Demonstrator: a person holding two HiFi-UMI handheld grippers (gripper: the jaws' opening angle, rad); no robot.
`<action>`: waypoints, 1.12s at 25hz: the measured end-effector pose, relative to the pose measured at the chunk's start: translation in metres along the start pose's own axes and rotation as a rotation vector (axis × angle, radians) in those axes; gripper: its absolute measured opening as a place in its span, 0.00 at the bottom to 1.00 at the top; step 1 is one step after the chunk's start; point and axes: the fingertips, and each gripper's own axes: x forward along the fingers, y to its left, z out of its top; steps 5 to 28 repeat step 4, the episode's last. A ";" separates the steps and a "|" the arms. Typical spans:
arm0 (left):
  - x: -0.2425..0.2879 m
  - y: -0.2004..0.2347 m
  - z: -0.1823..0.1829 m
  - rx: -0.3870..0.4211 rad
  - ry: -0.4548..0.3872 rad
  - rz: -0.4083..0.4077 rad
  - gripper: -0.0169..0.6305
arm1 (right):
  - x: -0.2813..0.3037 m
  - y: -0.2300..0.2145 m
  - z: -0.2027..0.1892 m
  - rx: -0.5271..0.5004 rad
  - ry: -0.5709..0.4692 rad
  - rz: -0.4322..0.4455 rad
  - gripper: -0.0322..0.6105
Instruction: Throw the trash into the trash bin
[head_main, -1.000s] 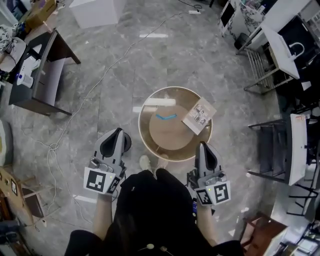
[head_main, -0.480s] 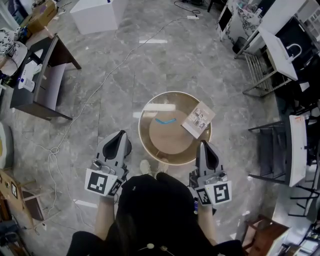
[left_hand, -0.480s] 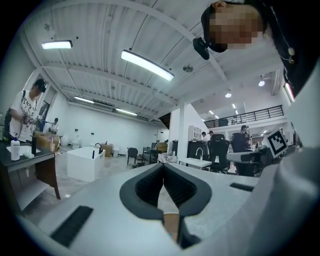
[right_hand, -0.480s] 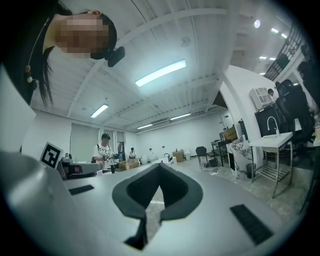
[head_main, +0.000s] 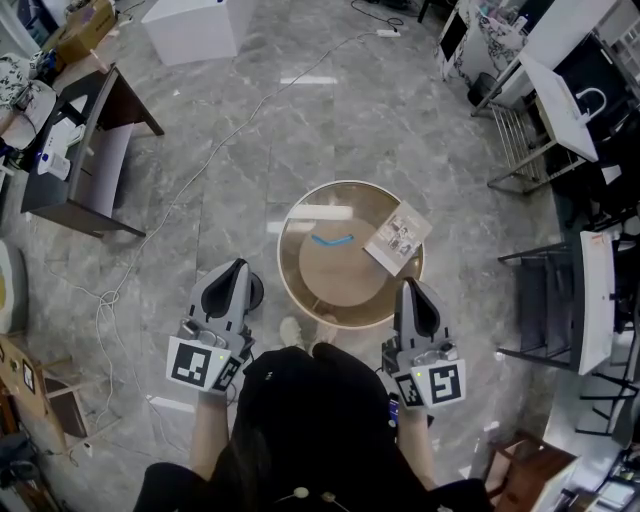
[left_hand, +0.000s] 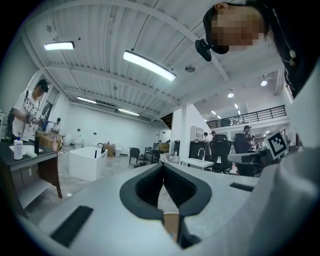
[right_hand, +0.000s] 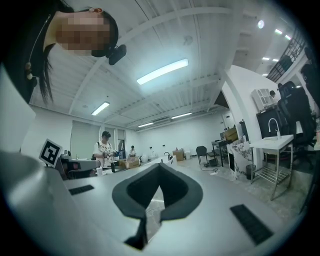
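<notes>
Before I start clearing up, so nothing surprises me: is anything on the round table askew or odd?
The leaflet lies skewed at the round table's right rim, one corner apparently overhanging. A curved blue strip lies loose near the middle. No spill or damage shows.

The floor is showing as polished grey veined stone, glossy enough that it is mirroring the ceiling lights. The round table is looking like brown wood under a shiny, glass-like top, and a pale smooth rim is running round it. The leaflet is reading as matt printed paper. The blue strip is looking smooth, its material unclear. The left gripper and right gripper are wearing matt grey plastic shells, with black ribbed rubbery pads. The rack is gleaming like bare metal.
</notes>
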 end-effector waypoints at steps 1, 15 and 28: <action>0.000 0.001 0.000 0.000 0.000 0.000 0.04 | 0.001 0.001 0.000 0.000 0.000 0.001 0.05; -0.002 0.004 -0.001 0.000 -0.001 0.003 0.04 | 0.003 0.003 -0.001 0.000 0.001 0.006 0.05; -0.002 0.004 -0.001 0.000 -0.001 0.003 0.04 | 0.003 0.003 -0.001 0.000 0.001 0.006 0.05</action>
